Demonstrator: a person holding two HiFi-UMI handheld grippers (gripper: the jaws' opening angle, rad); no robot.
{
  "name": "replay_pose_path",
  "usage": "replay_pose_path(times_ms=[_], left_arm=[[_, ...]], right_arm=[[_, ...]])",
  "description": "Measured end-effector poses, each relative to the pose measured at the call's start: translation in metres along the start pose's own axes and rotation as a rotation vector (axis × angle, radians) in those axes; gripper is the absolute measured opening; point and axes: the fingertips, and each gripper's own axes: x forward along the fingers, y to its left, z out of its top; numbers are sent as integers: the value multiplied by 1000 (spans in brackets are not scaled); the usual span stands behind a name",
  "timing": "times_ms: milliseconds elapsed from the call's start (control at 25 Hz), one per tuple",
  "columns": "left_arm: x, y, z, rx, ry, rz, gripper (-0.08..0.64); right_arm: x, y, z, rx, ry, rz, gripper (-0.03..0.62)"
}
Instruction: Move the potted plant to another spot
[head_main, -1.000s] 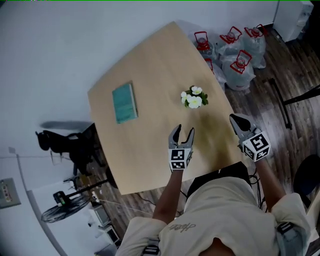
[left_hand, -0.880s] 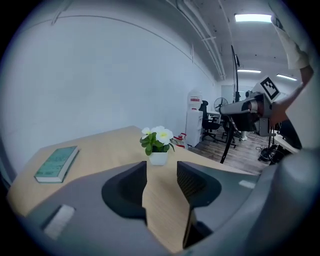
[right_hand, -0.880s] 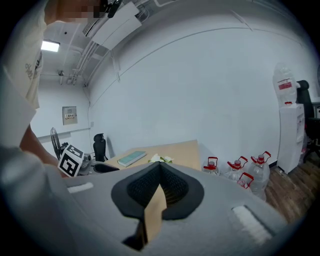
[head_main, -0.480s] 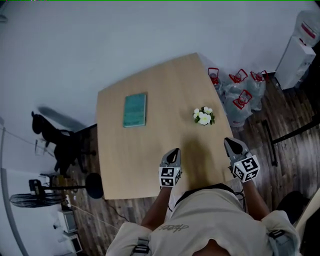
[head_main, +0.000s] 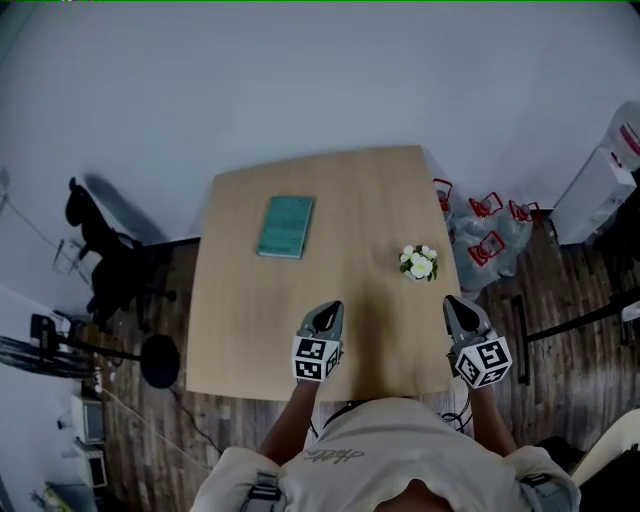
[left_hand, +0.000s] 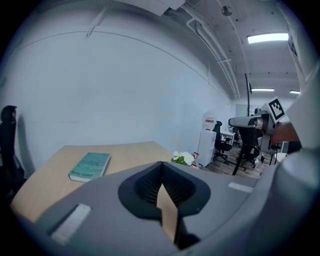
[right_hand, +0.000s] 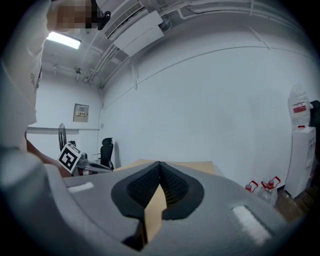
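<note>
Left gripper (head_main: 325, 316) clenched, jaws pressed together with nothing between them; it hangs over the near edge of the table (head_main: 350, 190), left of that edge's middle. Teal book (head_main: 285, 226) lies flat on the left half of the surface, toward the far edge, clear of the gripper. Potted plant (head_main: 419, 263), white flowers over green leaves, stands upright close to the right edge, nearer the near right corner than the far one. Neither gripper touches it. Right gripper (head_main: 457, 308) also clenched and empty, above the near right corner, near the plant but apart from it. Off the right edge, on the wood floor: clear water bottles (head_main: 490, 235) with red caps and handles.
</note>
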Motion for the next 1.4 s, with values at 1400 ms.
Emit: replay_pose_path(times_ms=[1400], left_arm=[[-62, 15, 140, 128, -257, 54, 17]], right_arm=[[17, 76, 88, -220, -98, 192, 2]])
